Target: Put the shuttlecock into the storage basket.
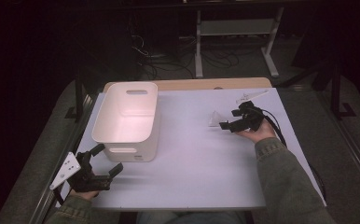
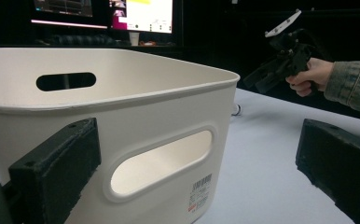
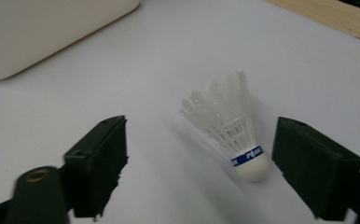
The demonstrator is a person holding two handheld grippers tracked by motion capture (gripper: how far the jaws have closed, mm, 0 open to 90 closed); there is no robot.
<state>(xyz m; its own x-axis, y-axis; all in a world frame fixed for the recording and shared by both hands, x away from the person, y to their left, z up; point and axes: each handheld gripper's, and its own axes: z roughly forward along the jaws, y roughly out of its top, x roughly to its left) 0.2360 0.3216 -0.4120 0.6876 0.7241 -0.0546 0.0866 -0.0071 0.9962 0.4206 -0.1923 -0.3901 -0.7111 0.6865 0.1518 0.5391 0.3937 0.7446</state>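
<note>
At the tabletop's (image 1: 187, 158) near left corner, I am holding my left gripper (image 1: 104, 161) with its jaws wide and empty, pointing at the near wall of the white plastic bin (image 1: 127, 119), which is standing just ahead of it. Farther right, across a bare stretch of pale surface, the shuttlecock (image 3: 231, 128) is resting on the tabletop, cork toward me and feathers angling up and away toward the bin. I am holding my right gripper (image 3: 199, 161) just behind it, jaws spread wide to either side and pressing on nothing; the cork is sitting nearer the right-hand jaw. This is plainly the closer hand for any pick-up. Behind the tabletop the room is lying dark, with cables, a metal frame and lit monitors.
</note>
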